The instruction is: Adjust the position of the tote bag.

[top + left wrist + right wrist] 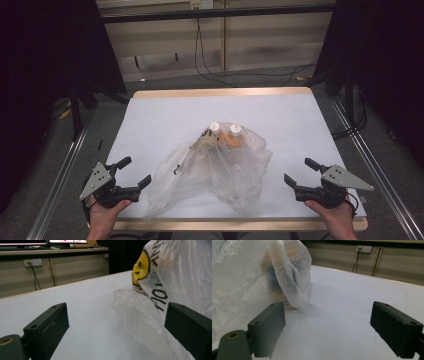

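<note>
**Clear bag sits mid-table, both grippers wide apart**

A crumpled clear plastic bag (215,172) lies at the middle of the white table (150,110), sagging toward its near edge, two white-capped bottles (225,131) showing inside its far end. The left gripper (134,172) waits near the table's near left corner, jaws spread and empty; the right gripper (300,172) mirrors it by the near right corner, jaws likewise spread, gripping nothing. A yellow smiley print (141,266) marks the bag
</note>
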Demonstrator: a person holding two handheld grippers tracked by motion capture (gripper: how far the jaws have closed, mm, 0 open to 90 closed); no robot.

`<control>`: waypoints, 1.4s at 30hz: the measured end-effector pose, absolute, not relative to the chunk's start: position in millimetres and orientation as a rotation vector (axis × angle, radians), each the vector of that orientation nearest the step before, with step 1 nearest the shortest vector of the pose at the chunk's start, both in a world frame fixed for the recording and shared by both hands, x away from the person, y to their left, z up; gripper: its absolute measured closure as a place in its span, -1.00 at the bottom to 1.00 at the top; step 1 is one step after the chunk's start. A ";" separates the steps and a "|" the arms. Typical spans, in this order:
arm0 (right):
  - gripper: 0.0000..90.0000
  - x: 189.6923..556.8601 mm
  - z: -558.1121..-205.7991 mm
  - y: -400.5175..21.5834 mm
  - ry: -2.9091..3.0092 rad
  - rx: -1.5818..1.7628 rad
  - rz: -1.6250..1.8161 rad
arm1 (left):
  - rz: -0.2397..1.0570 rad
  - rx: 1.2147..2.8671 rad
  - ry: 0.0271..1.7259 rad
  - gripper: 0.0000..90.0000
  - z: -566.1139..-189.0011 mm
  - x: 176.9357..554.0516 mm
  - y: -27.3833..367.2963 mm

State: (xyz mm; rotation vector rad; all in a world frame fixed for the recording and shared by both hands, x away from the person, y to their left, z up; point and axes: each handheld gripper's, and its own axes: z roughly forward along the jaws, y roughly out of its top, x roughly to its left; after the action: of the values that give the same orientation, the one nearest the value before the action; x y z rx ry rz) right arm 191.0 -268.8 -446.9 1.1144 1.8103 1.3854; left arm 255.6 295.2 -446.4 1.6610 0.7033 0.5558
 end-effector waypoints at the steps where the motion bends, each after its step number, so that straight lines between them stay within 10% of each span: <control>1: -0.69 191.0 -446.9 -268.8 1.810 1.114 1.385 | 0.564 1.669 0.696 -0.87 -446.1 255.6 295.9; 42: 0.71 165.0 -425.5 -205.5 2.253 0.865 1.523 | 0.392 1.796 0.573 0.14 -437.5 240.9 273.9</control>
State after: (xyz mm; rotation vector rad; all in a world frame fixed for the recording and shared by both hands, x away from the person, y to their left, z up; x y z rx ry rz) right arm 165.0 -205.5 -425.5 0.8647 2.2528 1.5228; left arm 240.9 273.9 -437.5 1.7959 0.5731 0.3916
